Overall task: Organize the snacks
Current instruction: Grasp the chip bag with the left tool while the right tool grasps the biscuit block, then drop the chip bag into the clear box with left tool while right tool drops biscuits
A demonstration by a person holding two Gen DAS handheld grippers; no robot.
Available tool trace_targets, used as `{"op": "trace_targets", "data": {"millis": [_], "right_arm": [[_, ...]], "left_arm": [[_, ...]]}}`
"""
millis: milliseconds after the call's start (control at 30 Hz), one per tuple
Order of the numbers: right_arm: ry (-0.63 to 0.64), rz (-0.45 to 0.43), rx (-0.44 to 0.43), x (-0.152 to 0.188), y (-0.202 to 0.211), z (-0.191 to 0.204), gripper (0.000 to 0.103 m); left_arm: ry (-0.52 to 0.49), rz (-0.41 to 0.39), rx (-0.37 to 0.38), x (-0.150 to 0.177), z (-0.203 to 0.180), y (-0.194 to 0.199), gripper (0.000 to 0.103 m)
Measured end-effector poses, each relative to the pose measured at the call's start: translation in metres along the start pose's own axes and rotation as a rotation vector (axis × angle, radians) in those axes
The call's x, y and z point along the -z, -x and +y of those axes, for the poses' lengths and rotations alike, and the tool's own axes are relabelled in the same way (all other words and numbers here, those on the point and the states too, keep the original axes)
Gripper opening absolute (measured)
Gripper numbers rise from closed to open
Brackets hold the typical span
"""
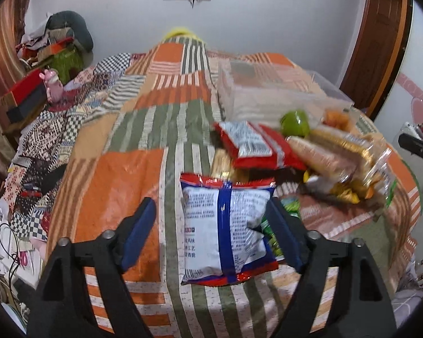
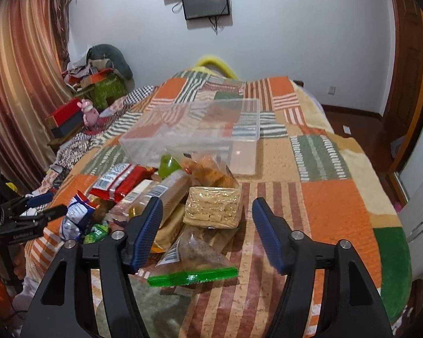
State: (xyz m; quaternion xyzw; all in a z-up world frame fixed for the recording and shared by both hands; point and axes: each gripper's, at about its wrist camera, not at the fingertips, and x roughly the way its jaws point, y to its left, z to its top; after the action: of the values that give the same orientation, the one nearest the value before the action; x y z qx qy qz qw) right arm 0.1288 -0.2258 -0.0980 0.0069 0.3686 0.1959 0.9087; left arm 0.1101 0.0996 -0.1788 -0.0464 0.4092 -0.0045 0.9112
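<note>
A pile of snacks lies on a patchwork bedspread (image 1: 132, 186). In the left wrist view, my left gripper (image 1: 211, 219) is open, its fingers either side of a white, blue and red snack bag (image 1: 225, 225). Behind it lie a red packet (image 1: 253, 146), a green round snack (image 1: 294, 122) and clear-wrapped biscuits (image 1: 332, 152). A clear plastic box (image 1: 268, 93) stands beyond. In the right wrist view, my right gripper (image 2: 207, 222) is open above a pale cracker pack (image 2: 213, 207) and a green-edged clear bag (image 2: 194, 262). The clear box (image 2: 194, 132) is behind the pile.
A side table with a red box (image 2: 66, 112) and a pink toy (image 2: 88, 114) stands left of the bed. Curtains (image 2: 19, 90) hang at the left. A wooden door (image 1: 380, 42) is at the right. The left gripper shows at the right wrist view's left edge (image 2: 33, 214).
</note>
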Motion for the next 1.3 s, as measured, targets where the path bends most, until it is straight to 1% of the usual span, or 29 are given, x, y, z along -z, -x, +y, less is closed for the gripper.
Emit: {"op": "trace_targets", "data": {"millis": [133, 300, 467, 533, 567, 600, 767, 900, 1100, 1300], "right_arm": [[0.012, 0.034, 0.001, 0.001, -0.015, 0.001, 0.066], [0.029, 0.065, 0.006, -0.001, -0.035, 0.003, 0.066], [0.02, 0.091, 0.008, -0.001, -0.047, -0.001, 0.066], [0.018, 0.098, 0.011, 0.0, -0.051, -0.001, 0.066], [0.018, 0.1, 0.015, 0.0, -0.052, -0.002, 0.065], [0.02, 0.096, 0.023, 0.0, -0.052, -0.001, 0.06], [0.041, 0.071, 0.048, 0.0, -0.047, 0.001, 0.054], [0.03, 0.058, 0.04, -0.004, -0.039, -0.003, 0.052], [0.031, 0.001, 0.033, -0.012, -0.019, -0.004, 0.052], [0.049, -0.073, 0.031, -0.031, -0.002, -0.003, 0.052]], "left_arm": [[0.0, 0.041, -0.001, 0.006, -0.002, -0.014, 0.086], [0.021, 0.095, 0.039, 0.011, 0.002, -0.032, 0.086], [0.017, 0.127, 0.037, 0.016, 0.0, -0.046, 0.086], [0.027, 0.118, 0.048, 0.017, 0.001, -0.048, 0.083], [0.035, 0.116, 0.063, 0.016, 0.002, -0.048, 0.075], [0.04, 0.118, 0.069, 0.016, 0.003, -0.048, 0.072], [0.031, 0.101, 0.054, 0.017, 0.0, -0.043, 0.065], [0.045, 0.073, 0.057, 0.011, 0.001, -0.032, 0.065], [0.038, -0.007, 0.048, -0.008, 0.0, -0.003, 0.065], [0.031, -0.079, 0.044, -0.043, -0.005, 0.014, 0.065]]}}
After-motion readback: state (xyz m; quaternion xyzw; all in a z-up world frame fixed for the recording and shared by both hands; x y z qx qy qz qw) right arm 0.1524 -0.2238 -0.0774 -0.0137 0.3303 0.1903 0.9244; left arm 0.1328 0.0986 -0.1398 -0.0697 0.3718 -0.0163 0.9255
